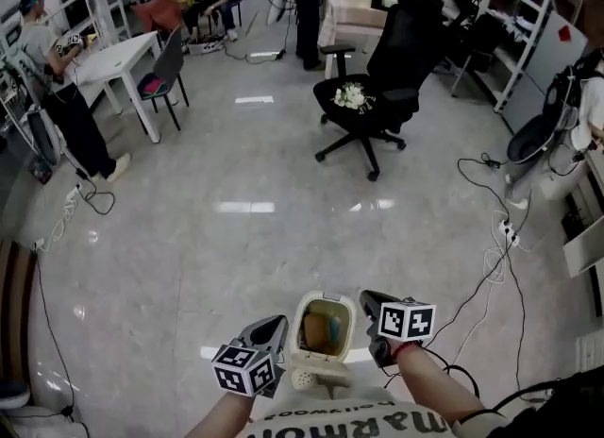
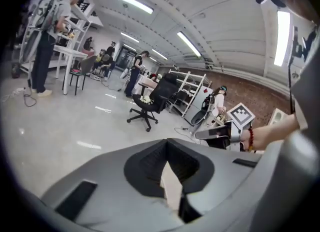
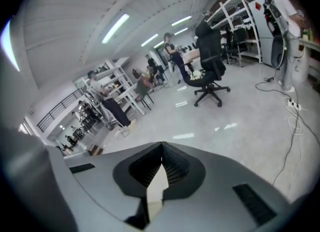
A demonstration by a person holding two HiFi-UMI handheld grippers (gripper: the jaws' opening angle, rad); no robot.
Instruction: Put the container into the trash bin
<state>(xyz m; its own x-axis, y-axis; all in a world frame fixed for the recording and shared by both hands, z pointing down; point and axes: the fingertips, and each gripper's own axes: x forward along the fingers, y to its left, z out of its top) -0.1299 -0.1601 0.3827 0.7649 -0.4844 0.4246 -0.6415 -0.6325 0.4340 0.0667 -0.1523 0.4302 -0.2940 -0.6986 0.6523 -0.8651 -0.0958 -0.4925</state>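
Observation:
A cream trash bin (image 1: 322, 336) stands on the floor just in front of me, its lid flipped open. Something brown with a bit of blue lies inside it; I cannot tell whether that is the container. My left gripper (image 1: 280, 323) is close beside the bin's left side and my right gripper (image 1: 367, 297) is close to its right rim. Both are shut with nothing between the jaws. The left gripper (image 2: 166, 142) points out over the floor, and its view catches the right gripper (image 2: 220, 134) at the right. My right gripper (image 3: 161, 146) also faces the open room.
A black office chair (image 1: 377, 87) with white flowers (image 1: 352, 96) on its seat stands ahead. Cables and a power strip (image 1: 508, 231) trail over the floor at the right. A white table (image 1: 118, 57) with a chair and a standing person (image 1: 58, 87) are at the left, shelving at the back.

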